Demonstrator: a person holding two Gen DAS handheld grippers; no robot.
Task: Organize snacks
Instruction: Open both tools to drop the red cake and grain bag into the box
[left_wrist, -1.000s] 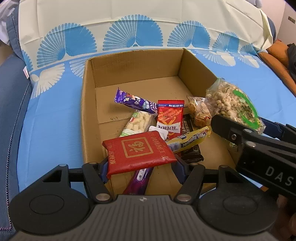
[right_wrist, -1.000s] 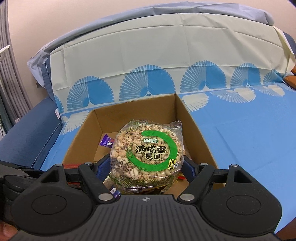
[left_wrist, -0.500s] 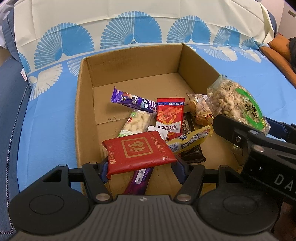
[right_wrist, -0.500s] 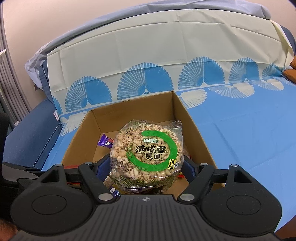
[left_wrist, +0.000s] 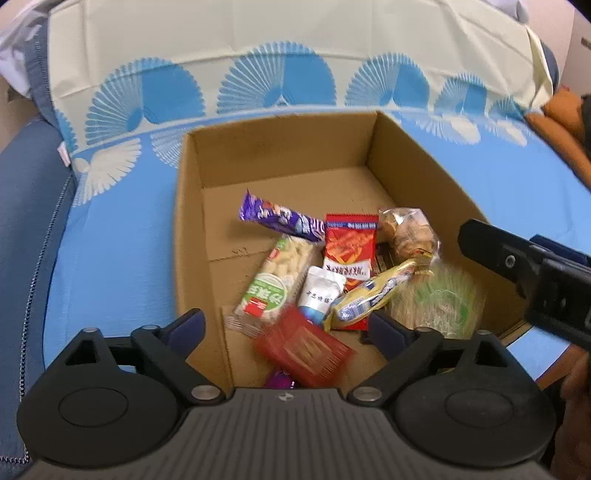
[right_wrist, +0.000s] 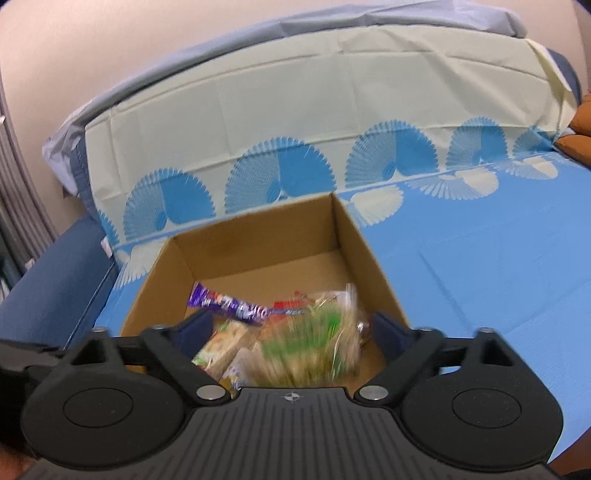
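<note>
An open cardboard box (left_wrist: 190, 229) sits on the blue bedspread and holds several snacks. My left gripper (left_wrist: 286, 326) is open above the box's near edge; the red packet (left_wrist: 306, 347) is blurred, falling free below it. My right gripper (right_wrist: 291, 332) is open; the puffed-grain bag with the green ring (right_wrist: 314, 343) is blurred and dropping into the box, and it also shows in the left wrist view (left_wrist: 437, 301). Inside lie a purple bar (left_wrist: 280, 219), a red chip packet (left_wrist: 349, 245), a white-green rice bar (left_wrist: 275, 282) and a yellow stick (left_wrist: 373, 293).
The box's far half (left_wrist: 295, 192) is bare cardboard. The bedspread (right_wrist: 480, 266) spreads right of the box, a cream fan-patterned cover (right_wrist: 295, 122) behind. A blue sofa edge (left_wrist: 26, 229) lies left. The right gripper's body (left_wrist: 535, 273) reaches in from the right.
Both grippers have opened. The red packet has left the left gripper and the puffed-grain bag has left the right gripper; both are falling into the box.
</note>
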